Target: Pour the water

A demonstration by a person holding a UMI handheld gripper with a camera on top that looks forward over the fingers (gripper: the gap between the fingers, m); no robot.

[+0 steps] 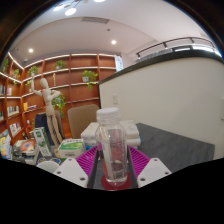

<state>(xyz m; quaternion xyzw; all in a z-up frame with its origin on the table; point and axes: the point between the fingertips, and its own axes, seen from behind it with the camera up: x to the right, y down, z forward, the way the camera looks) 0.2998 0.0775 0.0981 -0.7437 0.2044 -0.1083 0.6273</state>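
While the gripper point(113, 168) is clamped on a clear plastic bottle point(113, 142), both pink pads point(137, 160) pressing its sides, the bottle stands upright between the fingers, white cap uppermost. No receiving vessel is identifiable beyond them; pouring would require tilting that vertical axis.

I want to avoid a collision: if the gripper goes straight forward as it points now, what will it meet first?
The clear plastic bottle already stands between the gripper fingers, so it comes first. Beyond it lies a white box, then the pale wall; how far these are is unclear.
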